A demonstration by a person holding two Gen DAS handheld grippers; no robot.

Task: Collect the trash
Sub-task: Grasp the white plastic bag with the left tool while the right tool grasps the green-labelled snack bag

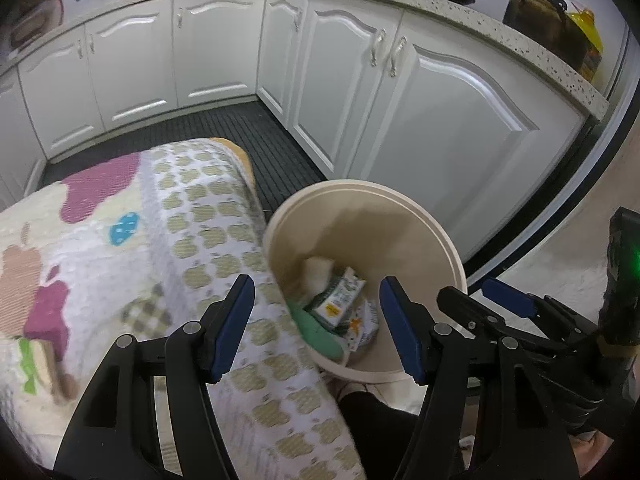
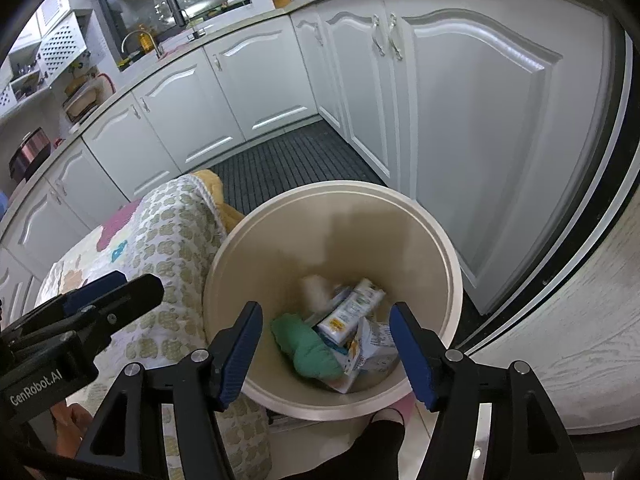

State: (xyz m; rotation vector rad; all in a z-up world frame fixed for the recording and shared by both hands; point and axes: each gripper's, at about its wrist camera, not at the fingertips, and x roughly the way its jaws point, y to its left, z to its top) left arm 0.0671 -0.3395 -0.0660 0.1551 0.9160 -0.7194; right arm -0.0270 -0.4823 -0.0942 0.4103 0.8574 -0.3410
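Observation:
A cream round bin [image 1: 400, 208] stands on the floor beside a table; it also shows in the right wrist view [image 2: 440, 248]. Inside lie a green crumpled item [image 2: 310, 348], small printed cartons [image 2: 350, 314] and a white wad [image 2: 314, 288]; the cartons [image 1: 338, 296] and the green item [image 1: 316, 332] also show in the left wrist view. My left gripper [image 1: 318, 320] is open and empty, over the table edge and the bin's rim. My right gripper [image 2: 326, 346] is open and empty, above the bin's mouth. The right gripper [image 1: 500, 296] also shows at the right of the left wrist view.
A table with a patterned cloth [image 1: 132, 248] sits left of the bin. White cabinets [image 1: 440, 120] run along the back and right under a speckled counter [image 1: 460, 16] with pots. Dark slatted mat [image 1: 224, 124] covers the floor. A dark door rail [image 2: 580, 216] curves at right.

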